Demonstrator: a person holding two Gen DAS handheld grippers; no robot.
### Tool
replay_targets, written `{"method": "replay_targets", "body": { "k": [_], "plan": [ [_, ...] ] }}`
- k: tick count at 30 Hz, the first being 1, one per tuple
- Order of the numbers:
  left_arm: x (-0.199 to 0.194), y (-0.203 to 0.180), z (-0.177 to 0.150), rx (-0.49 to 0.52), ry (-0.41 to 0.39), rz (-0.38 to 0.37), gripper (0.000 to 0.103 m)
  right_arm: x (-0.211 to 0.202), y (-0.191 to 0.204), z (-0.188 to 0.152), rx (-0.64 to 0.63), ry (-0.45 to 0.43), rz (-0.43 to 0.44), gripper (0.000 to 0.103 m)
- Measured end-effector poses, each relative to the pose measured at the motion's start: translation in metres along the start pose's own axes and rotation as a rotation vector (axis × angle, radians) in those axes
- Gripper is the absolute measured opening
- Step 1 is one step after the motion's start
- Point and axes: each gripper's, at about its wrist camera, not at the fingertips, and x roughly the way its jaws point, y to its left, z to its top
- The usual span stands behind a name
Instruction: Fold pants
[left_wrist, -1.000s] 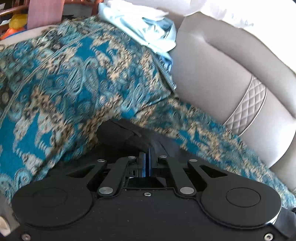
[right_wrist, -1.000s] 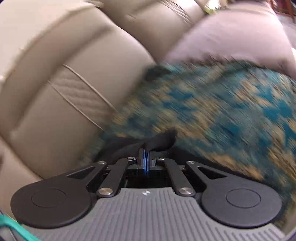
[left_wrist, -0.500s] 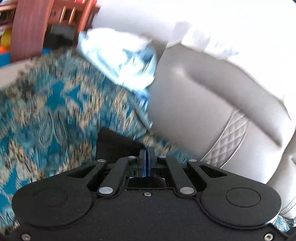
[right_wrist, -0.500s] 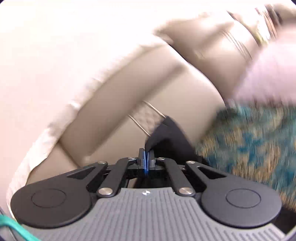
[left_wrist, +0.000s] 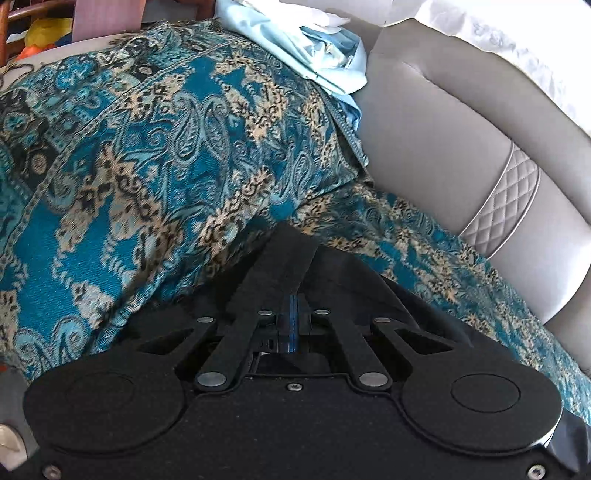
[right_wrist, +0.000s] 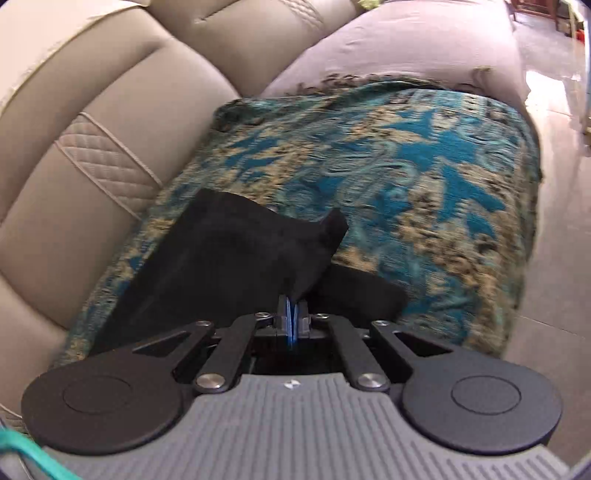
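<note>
- Left wrist view: the matte black fabric pants (left_wrist: 295, 258) rise in a creased peak over the teal paisley woven throw (left_wrist: 155, 155), pinched in the left gripper (left_wrist: 293, 314), whose jaws are closed on them.
- Right wrist view: the pants (right_wrist: 229, 258) lie flat on the throw (right_wrist: 424, 166) beside the smooth beige leather sofa (right_wrist: 110, 110); the right gripper (right_wrist: 292, 314), jaws closed, pinches a lifted corner.

pants (right_wrist: 229, 258): we'd call this matt black cloth, soft, no sheen
throw (left_wrist: 155, 155): woven teal and beige paisley fabric, coarse and nubbly
sofa (right_wrist: 122, 110): smooth beige leather look with a slight gloss; quilted stitched band at 9 o'clock in the right view
left gripper (left_wrist: 292, 317): matt black plastic, shiny metal pivot pins
right gripper (right_wrist: 291, 321): same, plus a ribbed grey plastic deck
</note>
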Motion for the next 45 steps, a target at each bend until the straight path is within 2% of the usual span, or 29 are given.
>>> {"method": "replay_targets", "body": {
  "k": [4, 12, 15, 18, 20, 21, 24, 28, 30, 32, 33, 34, 38, 45],
  "plan": [
    [-0.003, 0.008, 0.000, -0.008, -0.002, 0.023, 0.001, -0.008, 0.004, -0.005, -0.027, -0.044, -0.023, 0.002],
    [-0.013, 0.033, 0.000, -0.006, 0.004, 0.102, 0.001, -0.014, 0.030, -0.031, -0.214, -0.191, -0.177, 0.003],
    [-0.016, 0.042, -0.004, -0.013, 0.018, 0.072, 0.002, -0.014, 0.039, -0.030, -0.276, -0.222, -0.225, 0.003],
    [-0.012, 0.044, -0.011, -0.016, 0.080, -0.033, 0.016, -0.013, 0.042, -0.028, -0.274, -0.217, -0.227, 0.003],
    [-0.007, 0.039, -0.016, -0.003, 0.124, -0.083, 0.034, -0.011, 0.044, -0.028, -0.267, -0.210, -0.233, 0.003],
    [-0.004, 0.035, -0.019, 0.008, 0.134, -0.095, 0.037, -0.009, 0.044, -0.028, -0.265, -0.208, -0.235, 0.003],
    [0.007, 0.024, -0.027, 0.022, 0.148, -0.112, 0.043, -0.007, 0.044, -0.030, -0.262, -0.201, -0.241, 0.003],
    [0.028, 0.023, -0.030, -0.092, 0.147, -0.141, 0.049, -0.006, 0.041, -0.031, -0.256, -0.192, -0.242, 0.003],
    [0.041, 0.021, -0.029, -0.135, 0.130, -0.113, 0.052, -0.006, 0.039, -0.031, -0.253, -0.188, -0.238, 0.003],
    [0.051, 0.020, -0.027, -0.161, 0.097, -0.081, 0.048, -0.005, 0.037, -0.031, -0.252, -0.184, -0.236, 0.003],
    [0.051, 0.019, -0.027, -0.170, 0.070, -0.062, 0.040, -0.005, 0.037, -0.031, -0.252, -0.183, -0.235, 0.003],
    [0.049, 0.015, -0.026, -0.162, 0.042, -0.029, 0.011, -0.004, 0.037, -0.031, -0.254, -0.182, -0.235, 0.003],
    [0.038, 0.004, -0.014, -0.126, -0.009, 0.006, 0.008, -0.004, 0.038, -0.032, -0.263, -0.186, -0.235, 0.004],
    [-0.008, -0.009, 0.001, -0.026, -0.085, 0.013, 0.007, -0.009, 0.037, -0.030, -0.278, -0.198, -0.220, 0.004]
  ]
}}
